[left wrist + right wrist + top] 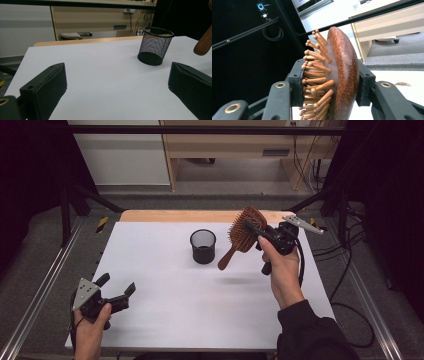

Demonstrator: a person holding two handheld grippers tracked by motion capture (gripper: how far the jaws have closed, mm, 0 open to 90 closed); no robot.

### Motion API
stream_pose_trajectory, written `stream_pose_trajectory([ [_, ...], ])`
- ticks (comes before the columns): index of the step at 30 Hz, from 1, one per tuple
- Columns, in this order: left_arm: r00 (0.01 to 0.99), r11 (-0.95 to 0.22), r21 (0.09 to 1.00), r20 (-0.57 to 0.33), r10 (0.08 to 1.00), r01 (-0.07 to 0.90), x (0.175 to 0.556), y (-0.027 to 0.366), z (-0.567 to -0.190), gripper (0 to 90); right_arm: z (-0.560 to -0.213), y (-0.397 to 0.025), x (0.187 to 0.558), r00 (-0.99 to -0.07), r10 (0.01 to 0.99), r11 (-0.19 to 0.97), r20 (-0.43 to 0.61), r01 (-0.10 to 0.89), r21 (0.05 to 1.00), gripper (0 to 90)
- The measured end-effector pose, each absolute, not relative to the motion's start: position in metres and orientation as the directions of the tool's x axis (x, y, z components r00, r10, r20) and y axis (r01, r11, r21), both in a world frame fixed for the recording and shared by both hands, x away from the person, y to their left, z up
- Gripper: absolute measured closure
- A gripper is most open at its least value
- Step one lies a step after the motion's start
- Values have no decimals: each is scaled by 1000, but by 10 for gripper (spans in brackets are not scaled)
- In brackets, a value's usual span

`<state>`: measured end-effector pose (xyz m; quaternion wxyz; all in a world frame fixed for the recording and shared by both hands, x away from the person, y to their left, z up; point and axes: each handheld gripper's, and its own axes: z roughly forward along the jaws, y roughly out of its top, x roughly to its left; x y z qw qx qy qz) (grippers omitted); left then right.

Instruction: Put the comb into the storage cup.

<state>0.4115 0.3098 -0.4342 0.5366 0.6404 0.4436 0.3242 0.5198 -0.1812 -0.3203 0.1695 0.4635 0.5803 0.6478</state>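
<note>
Left gripper (116, 288) sits wide open and empty at the near table (165, 320) edge.
Right gripper (256, 231) clamps the brush (243, 236) head, holding it aloft just right of the cup (203, 246).

Hairbrush (337, 75): handle cut off by the bottom edge in the right gripper view; only the handle tip (203, 45) enters at the right edge of the left gripper view. Mesh cup (203, 246): contents, if any, cannot be made out.

table (165, 320): open all round | sole obstacle: mesh cup (203, 246), centre-back
</note>
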Motion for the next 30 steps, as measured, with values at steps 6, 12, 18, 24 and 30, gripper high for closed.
stream_pose_trajectory([
  [6,397,-29,974,-64,915,223,412,310,-435,23,-316,-183,521,-511,758,-275,405,312,909,523],
  [12,398,-28,974,-65,915,223,412,310,-435,23,-309,-181,523,-517,757,-276,400,302,912,523],
  [18,402,-28,974,-66,913,223,412,309,-435,23,-303,-180,523,-519,758,-274,395,296,915,523],
  [24,403,-29,974,-65,913,223,412,309,-435,23,-297,-180,524,-523,758,-275,390,286,918,523],
  [30,405,-31,974,-63,912,222,412,309,-435,23,-292,-180,524,-529,756,-275,385,277,920,523],
])
